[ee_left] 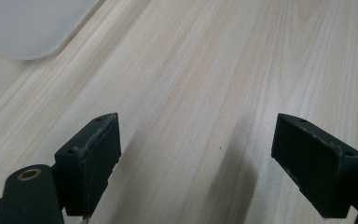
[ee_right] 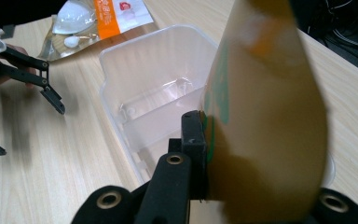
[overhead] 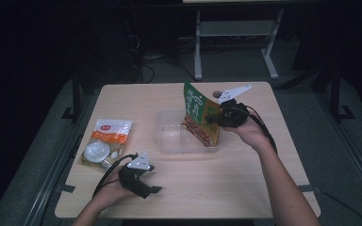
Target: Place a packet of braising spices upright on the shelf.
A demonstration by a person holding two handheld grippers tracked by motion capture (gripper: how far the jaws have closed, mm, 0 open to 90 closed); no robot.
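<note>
A green and orange snack bag (overhead: 199,114) stands upright over the right end of a clear plastic container (overhead: 179,140). My right gripper (overhead: 215,116) is shut on the bag's edge from the right. In the right gripper view the bag (ee_right: 265,116) is blurred and close; one black jaw presses its left face and the other jaw is hidden behind it, so my right gripper (ee_right: 209,140) has the bag pinched. The container (ee_right: 154,88) below it has nothing inside. My left gripper (overhead: 153,189) rests low at the table's front left, open, with bare wood between the jaws (ee_left: 196,158).
An orange and white packet (overhead: 106,140) with pale round contents lies flat at the table's left, also visible as the packet (ee_right: 98,18) beyond the container. My left gripper (ee_right: 25,128) appears far left in the right gripper view. A container corner (ee_left: 23,23) shows top left.
</note>
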